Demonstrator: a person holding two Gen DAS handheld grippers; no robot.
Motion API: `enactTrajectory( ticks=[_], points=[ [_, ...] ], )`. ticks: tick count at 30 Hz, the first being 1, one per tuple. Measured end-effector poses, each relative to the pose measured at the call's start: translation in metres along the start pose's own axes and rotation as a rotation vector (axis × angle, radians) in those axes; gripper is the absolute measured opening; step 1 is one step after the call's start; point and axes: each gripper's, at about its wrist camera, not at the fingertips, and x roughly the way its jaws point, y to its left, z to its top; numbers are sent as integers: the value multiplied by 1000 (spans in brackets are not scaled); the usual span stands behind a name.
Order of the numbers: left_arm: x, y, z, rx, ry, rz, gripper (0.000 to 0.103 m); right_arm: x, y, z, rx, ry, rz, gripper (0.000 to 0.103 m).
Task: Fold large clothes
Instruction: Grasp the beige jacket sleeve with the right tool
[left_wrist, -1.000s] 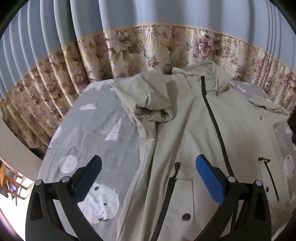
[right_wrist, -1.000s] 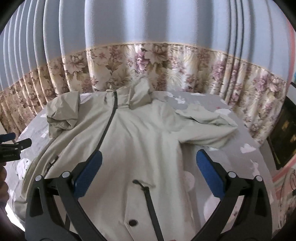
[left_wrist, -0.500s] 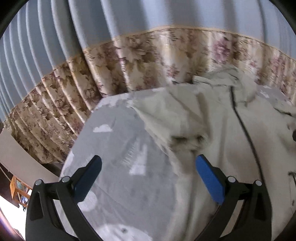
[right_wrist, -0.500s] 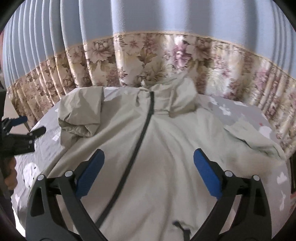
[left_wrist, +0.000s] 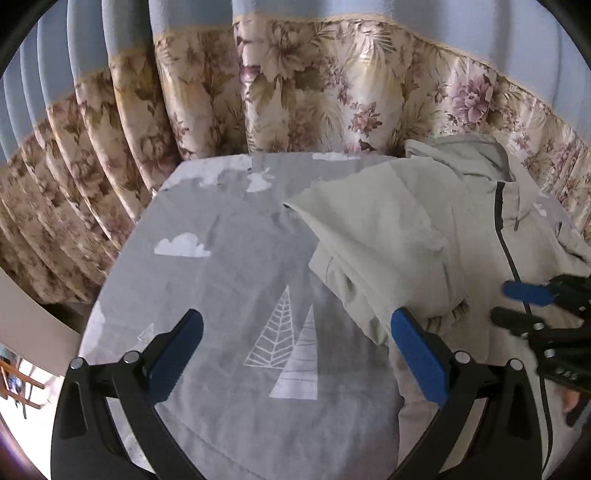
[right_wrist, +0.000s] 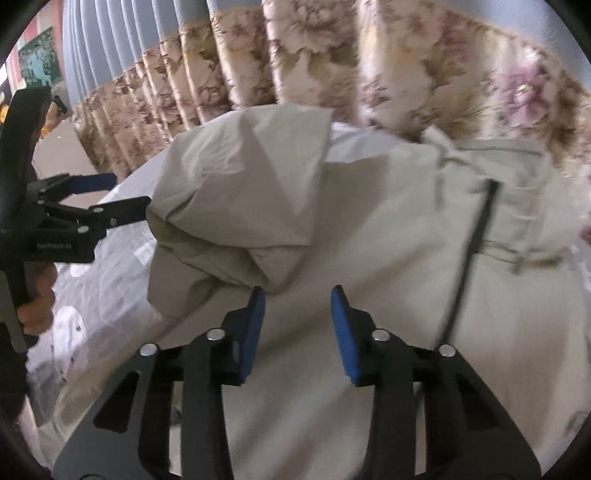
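Note:
A pale beige hooded jacket (left_wrist: 461, 236) with a black front zip lies spread on the grey bed sheet (left_wrist: 229, 266). Its left sleeve (left_wrist: 373, 236) is folded back in a crumpled heap over the chest, also seen in the right wrist view (right_wrist: 236, 206). My left gripper (left_wrist: 295, 350) is wide open and empty over the sheet, its right pad beside the sleeve's cuff. My right gripper (right_wrist: 297, 325) is partly open, empty, its tips just below the sleeve heap; it also shows in the left wrist view (left_wrist: 532, 302). The left gripper shows in the right wrist view (right_wrist: 92, 199).
Floral and blue curtains (left_wrist: 295, 92) hang close behind the bed's far edge. The bed's left edge (left_wrist: 110, 280) drops to the floor, with wooden furniture (left_wrist: 18, 380) below. The hood (right_wrist: 491, 166) lies at the far end.
Both grippers have moved forward and left toward the folded sleeve. The right gripper's jaws have narrowed from wide open to partly open. The left gripper stays wide open.

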Motion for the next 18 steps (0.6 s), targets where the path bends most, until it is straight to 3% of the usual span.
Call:
enactTrajectory(
  ticks=[7,9,12,13,15,18],
  points=[
    [2,1,3,5,-8,12,102,22,6,8,4,12,43,34],
    [4,-2,5,12,-10,11,102,30,5,11,8,14,45,31],
    [5,-6,9,27,-14,15,102,34,1,11,11,2,43,17],
    [4,-8,11,42,-19,31,102,32,1,12,-6,-13,16,10],
    [0,-9,15,66,-34,60,102,25,-3,13,-48,-36,-37,10],
    [-9,-13,23,100,-66,72,102,-5,-27,14,-100,-96,-213,8]
  ],
)
